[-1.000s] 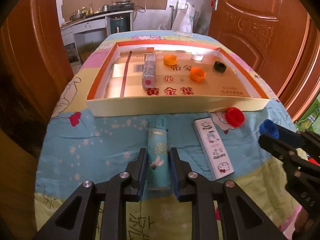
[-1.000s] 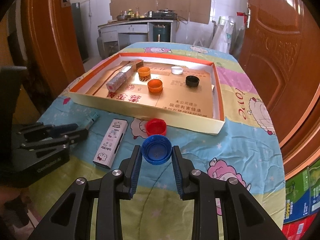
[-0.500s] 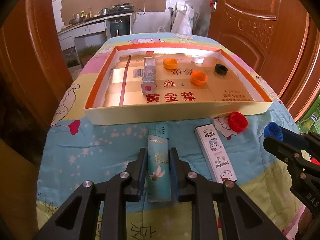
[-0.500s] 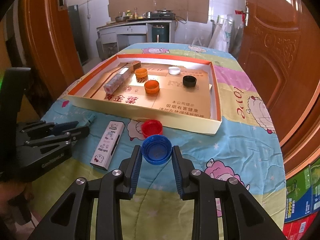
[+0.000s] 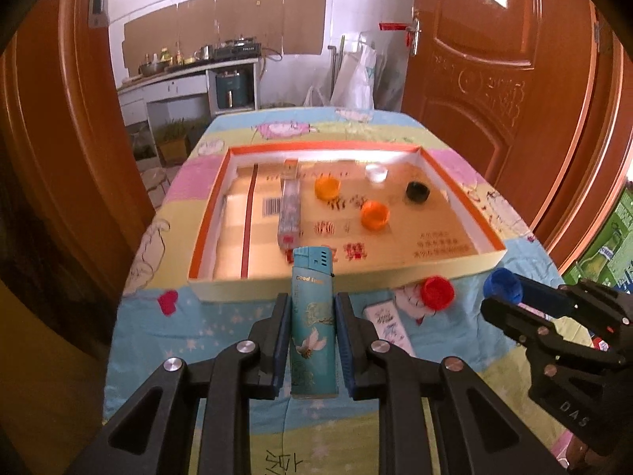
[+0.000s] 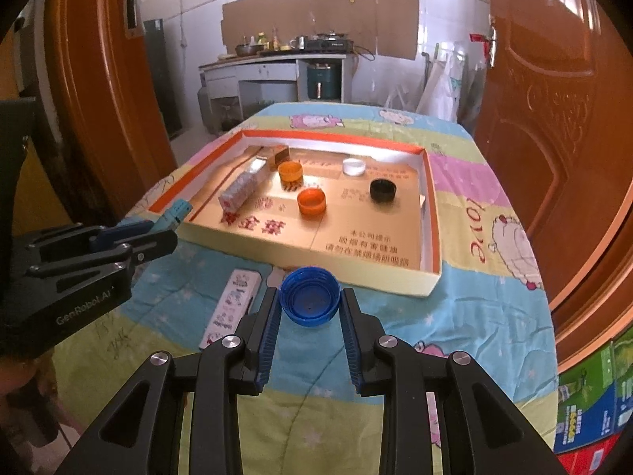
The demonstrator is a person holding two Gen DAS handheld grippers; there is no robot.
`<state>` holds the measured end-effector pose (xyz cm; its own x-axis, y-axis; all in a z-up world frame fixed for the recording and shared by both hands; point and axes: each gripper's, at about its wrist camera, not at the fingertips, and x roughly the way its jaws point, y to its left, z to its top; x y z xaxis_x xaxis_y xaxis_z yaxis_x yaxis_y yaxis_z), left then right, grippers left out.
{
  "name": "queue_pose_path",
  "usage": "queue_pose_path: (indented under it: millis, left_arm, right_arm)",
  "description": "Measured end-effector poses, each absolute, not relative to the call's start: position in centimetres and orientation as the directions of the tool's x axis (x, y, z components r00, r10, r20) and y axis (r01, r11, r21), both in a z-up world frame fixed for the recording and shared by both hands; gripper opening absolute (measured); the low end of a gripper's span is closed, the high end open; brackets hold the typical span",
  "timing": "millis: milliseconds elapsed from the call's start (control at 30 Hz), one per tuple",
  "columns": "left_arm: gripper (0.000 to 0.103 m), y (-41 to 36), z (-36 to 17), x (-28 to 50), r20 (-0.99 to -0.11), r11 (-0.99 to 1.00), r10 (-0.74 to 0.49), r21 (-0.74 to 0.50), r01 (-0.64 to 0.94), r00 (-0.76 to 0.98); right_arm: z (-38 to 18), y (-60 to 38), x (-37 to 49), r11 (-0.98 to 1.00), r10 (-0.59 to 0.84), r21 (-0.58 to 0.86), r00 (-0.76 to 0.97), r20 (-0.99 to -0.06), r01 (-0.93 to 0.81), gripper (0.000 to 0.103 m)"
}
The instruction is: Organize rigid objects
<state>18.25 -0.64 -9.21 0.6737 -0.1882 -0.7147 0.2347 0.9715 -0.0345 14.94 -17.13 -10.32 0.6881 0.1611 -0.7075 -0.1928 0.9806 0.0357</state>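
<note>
Presently the left gripper (image 5: 312,340) clamps the lighter (image 5: 313,316), long axis along the fingers pointing at the tray (image 5: 340,277) straight ahead, its top past the near wall, while the right gripper (image 6: 309,316) pinches the blue cap (image 6: 309,296) short of it.

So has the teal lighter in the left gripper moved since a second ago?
Yes. The teal lighter has lifted off the cloth; its top now overlaps the box's near wall.
</note>
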Motion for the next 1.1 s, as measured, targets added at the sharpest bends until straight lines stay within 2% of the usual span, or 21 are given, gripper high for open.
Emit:
queue_pose_path:
  millis: [600,1100]
  left_arm:
    - [0.023,-1.1,-7.3,20.0,-0.684,0.972,-0.193,-0.036,0.231,0.703]
    - [0.023,-1.5,-7.8,22.7,-0.697,0.973,-0.194,-0.045,0.228,0.691]
  right_arm:
    - [-7.7,-16.5,16.9,0.975,0.183,0.028,0.725,-0.663,-0.221,0.031]
    - [-8.1,-17.2,19.4,0.976,0.181,0.033,0.716,-0.675,-0.216,0.031]
